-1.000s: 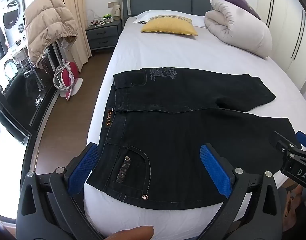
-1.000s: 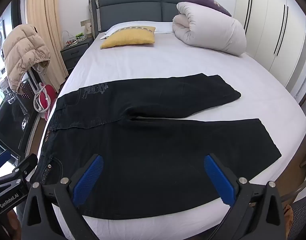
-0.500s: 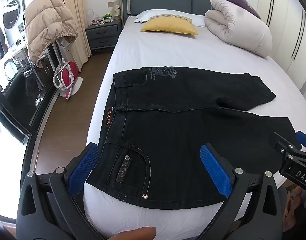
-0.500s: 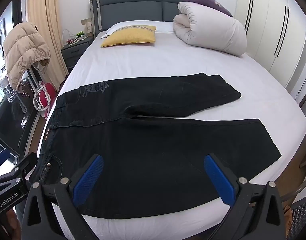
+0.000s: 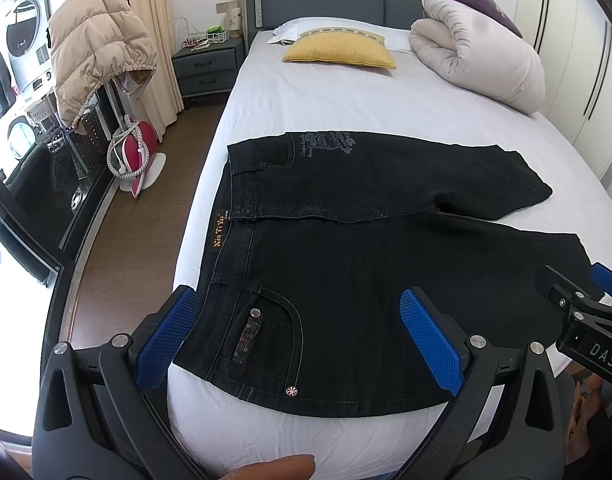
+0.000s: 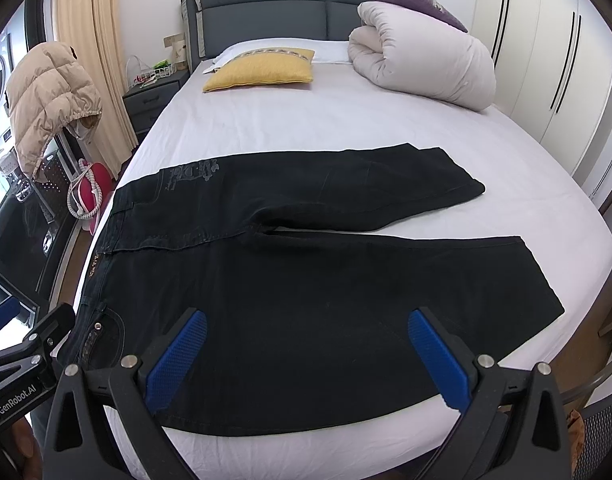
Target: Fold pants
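Black pants (image 5: 366,264) lie flat across the near part of a bed (image 5: 326,104), filling the middle and lower half of both frames. The waistband sits at frame left, near the bed's left edge, and the legs run toward frame right. The two legs are spread in a narrow V: the far leg (image 6: 346,192) ends in a cuff at centre right, the near leg (image 6: 366,300) reaches farther right, close to the bed's edge. A stitched pocket (image 5: 265,332) with metal studs shows at lower centre in the left wrist view, and a pale printed design (image 5: 326,142) marks the far hip.

The left gripper (image 5: 301,340) hangs over the near waist corner, its blue pads (image 5: 165,336) wide apart and holding nothing; the left one is over the pants' left edge, the right one over the seat. Whether the pads touch the cloth cannot be told. A fingertip (image 5: 277,466) shows at the bottom edge of that frame.

The right gripper (image 6: 301,360) hangs over the near leg, its pads (image 6: 436,360) also wide apart and empty. Each tool shows at the side of the other's view, well apart.

At the top of the frames lie a yellow pillow (image 5: 340,50) and a rolled white duvet (image 5: 478,52). A beige puffer jacket (image 5: 93,48) hangs at upper left, beside a nightstand (image 5: 209,66).
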Demonstrator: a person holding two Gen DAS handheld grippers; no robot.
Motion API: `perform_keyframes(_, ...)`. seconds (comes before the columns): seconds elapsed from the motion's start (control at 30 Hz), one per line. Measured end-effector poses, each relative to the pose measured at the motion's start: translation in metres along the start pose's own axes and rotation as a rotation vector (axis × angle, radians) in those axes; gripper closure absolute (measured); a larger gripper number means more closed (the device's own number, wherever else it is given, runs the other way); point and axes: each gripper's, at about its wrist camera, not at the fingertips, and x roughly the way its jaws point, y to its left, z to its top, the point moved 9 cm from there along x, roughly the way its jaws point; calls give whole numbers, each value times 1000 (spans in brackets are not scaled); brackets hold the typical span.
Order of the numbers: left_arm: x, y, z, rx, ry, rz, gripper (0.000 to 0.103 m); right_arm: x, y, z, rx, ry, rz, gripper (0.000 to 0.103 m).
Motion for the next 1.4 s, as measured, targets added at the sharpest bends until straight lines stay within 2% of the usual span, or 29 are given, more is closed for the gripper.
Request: perform_keyframes(1.4,15,4,-15,-1,12,-2,0,4,7,-8,-7,13,6,0)
